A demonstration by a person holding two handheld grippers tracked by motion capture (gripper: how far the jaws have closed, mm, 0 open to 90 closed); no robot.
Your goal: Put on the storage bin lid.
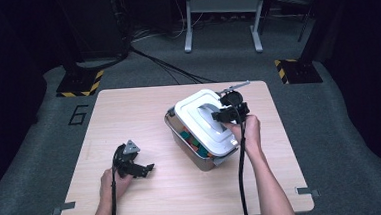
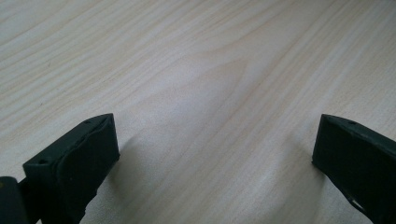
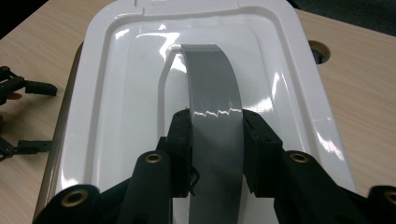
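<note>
We've got the right gripper point(image 3: 215, 140) clamped on the grey handle point(image 3: 215, 107) of the white lid point(image 3: 116, 93), lid sitting skewed on the storage box point(image 1: 180, 135), mid-table, w/ coloured blocks point(image 1: 193, 141) inside. Left gripper point(image 2: 215, 154) hangs wide apart, nothing in it, over bare table point(image 2: 187, 56).

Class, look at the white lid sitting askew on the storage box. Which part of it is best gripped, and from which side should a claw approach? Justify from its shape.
Grip the grey handle arching along the middle of the white lid. Come from above, one jaw on each side edge: the strap is narrow and raised, while the lid itself is broad, flat and glossy. The right claw already holds it this way, over the box.
</note>
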